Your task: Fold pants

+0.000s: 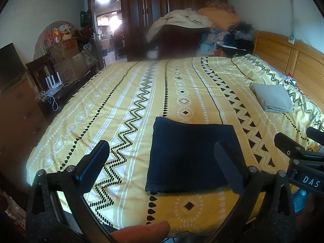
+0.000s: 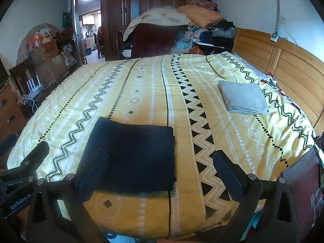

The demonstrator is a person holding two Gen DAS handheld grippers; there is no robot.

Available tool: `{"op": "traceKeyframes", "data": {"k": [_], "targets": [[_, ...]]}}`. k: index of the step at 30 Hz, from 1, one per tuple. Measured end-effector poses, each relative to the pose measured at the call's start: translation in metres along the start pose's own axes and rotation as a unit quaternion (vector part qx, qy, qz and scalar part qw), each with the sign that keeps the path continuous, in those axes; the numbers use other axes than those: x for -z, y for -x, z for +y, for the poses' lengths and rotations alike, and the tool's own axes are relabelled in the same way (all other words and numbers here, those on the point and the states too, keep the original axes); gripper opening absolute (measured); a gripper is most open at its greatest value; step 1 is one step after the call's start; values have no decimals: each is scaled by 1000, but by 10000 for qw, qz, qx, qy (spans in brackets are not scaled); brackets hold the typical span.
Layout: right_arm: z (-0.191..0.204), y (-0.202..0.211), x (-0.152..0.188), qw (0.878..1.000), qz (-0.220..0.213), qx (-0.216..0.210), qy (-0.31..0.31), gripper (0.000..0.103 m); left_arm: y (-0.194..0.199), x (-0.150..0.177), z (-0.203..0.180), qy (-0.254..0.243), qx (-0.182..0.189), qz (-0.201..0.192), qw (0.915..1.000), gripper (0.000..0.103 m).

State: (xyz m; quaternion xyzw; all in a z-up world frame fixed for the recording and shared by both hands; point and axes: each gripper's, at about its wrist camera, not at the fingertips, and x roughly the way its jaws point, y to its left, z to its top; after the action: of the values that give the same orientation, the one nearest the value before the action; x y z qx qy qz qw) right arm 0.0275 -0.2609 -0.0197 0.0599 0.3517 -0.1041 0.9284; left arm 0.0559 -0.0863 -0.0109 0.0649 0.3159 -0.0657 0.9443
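- Pants (image 1: 190, 156): dark navy, folded into a flat rectangle, lying on the yellow patterned bedspread (image 1: 141, 93) near the front edge of the bed
- Left claw (image 1: 162, 166): fingers apart, empty, above the bed's front edge
- Right claw (image 2: 160, 174): fingers apart, empty, beside the left claw
- Grey folded cloth (image 2: 243, 99): well apart from the pants, near the wooden headboard (image 2: 283, 60)

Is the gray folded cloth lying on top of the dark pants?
No, the gray cloth lies apart near the headboard, while the dark pants lie folded near the front edge of the bed.
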Motion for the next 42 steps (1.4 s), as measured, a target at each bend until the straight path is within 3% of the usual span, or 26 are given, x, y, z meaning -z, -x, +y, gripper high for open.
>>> {"op": "traceKeyframes", "data": {"k": [21,42], "targets": [[-2,-4,2,10000,26,-37,87,103,-12,3,1,-7,-359,143,9993,103],[-1,-13,4,9998,170,-37,112,103,-17,4,5,108,-128,283,9995,103]]}}
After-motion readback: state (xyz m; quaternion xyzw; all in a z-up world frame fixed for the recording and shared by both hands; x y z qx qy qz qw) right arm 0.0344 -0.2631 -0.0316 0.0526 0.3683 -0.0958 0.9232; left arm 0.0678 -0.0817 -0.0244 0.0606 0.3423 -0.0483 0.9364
